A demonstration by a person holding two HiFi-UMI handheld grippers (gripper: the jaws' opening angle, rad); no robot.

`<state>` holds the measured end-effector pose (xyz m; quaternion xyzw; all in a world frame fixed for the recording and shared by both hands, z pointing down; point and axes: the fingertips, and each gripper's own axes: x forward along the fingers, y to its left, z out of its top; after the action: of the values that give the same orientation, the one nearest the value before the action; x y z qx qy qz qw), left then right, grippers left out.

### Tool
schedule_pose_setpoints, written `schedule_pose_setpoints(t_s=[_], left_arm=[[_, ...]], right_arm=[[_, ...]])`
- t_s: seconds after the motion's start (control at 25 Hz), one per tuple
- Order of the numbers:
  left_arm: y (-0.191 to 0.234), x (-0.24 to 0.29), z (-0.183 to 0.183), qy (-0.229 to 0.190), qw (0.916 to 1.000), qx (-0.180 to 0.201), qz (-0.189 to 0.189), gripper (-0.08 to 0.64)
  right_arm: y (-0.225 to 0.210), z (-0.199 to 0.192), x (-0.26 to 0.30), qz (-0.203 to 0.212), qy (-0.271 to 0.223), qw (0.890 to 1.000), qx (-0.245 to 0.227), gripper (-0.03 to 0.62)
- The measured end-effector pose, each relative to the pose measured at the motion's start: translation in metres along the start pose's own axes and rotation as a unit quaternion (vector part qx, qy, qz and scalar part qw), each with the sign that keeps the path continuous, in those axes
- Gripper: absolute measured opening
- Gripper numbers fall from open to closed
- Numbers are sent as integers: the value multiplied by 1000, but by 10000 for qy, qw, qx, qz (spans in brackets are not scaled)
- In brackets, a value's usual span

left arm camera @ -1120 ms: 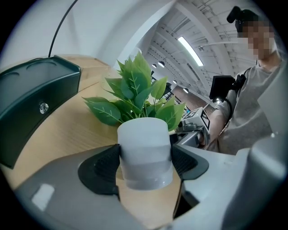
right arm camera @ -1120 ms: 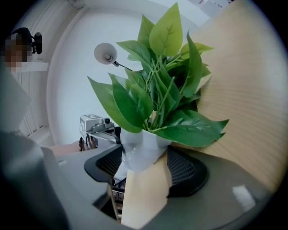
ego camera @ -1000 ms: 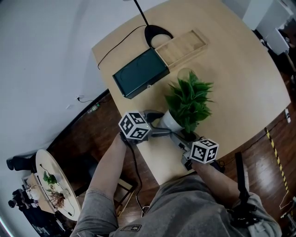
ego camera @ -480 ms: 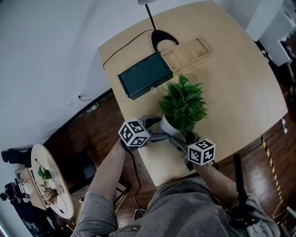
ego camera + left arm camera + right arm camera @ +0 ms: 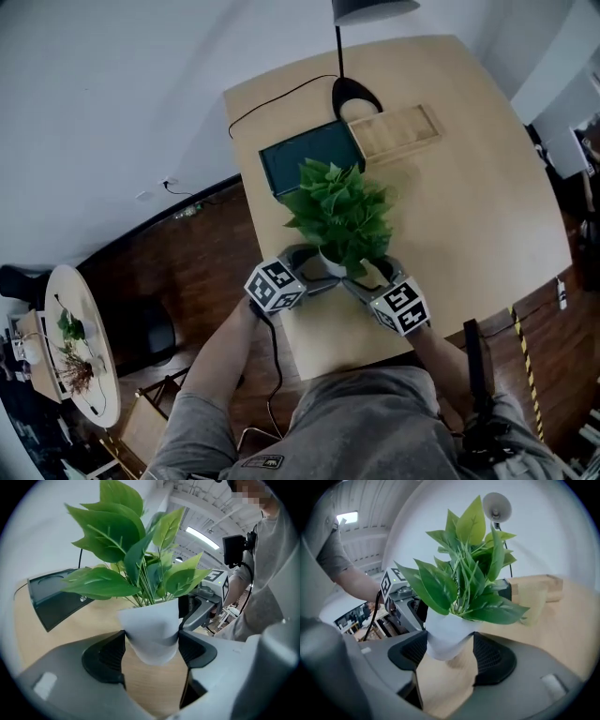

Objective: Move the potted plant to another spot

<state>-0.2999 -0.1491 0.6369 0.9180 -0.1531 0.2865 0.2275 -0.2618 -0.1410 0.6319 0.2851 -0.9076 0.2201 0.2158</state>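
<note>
Jaws of left gripper (image 5: pixel 151 649) and right gripper (image 5: pixel 449 652) both pinch the potted plant (image 5: pixel 337 208), now raised off the surface (image 5: pixel 469 178) and drawn nearer the person, so relocation looks underway.

Front of counter (image 5: pixel 469 187): potted plant (image 5: pixel 339 211) between left gripper (image 5: pixel 314 269) and right gripper (image 5: pixel 364 274); behind it, case (image 5: pixel 305 159), tray (image 5: pixel 398 134), lamp (image 5: pixel 354 94).
</note>
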Motion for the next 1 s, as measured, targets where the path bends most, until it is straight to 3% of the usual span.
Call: schedule_pose_setpoints(t_s=[0.2, 0.48, 0.76, 1.0], left_arm=[[5, -3, -7, -117, 9991, -43, 402, 345], [9, -4, -7, -192, 9953, 81, 943, 339], [13, 1, -8, -147, 9825, 548, 1772, 305], [11, 4, -15, -119, 9751, 497, 2160, 296]], right_arm=[[2, 9, 6, 160, 190, 9933, -1125, 313], [-2, 11, 10, 233, 295, 9815, -1877, 311], [-18, 0, 14, -22, 649, 9476, -3129, 308], [-22, -7, 16, -56, 772, 9328, -3520, 301]])
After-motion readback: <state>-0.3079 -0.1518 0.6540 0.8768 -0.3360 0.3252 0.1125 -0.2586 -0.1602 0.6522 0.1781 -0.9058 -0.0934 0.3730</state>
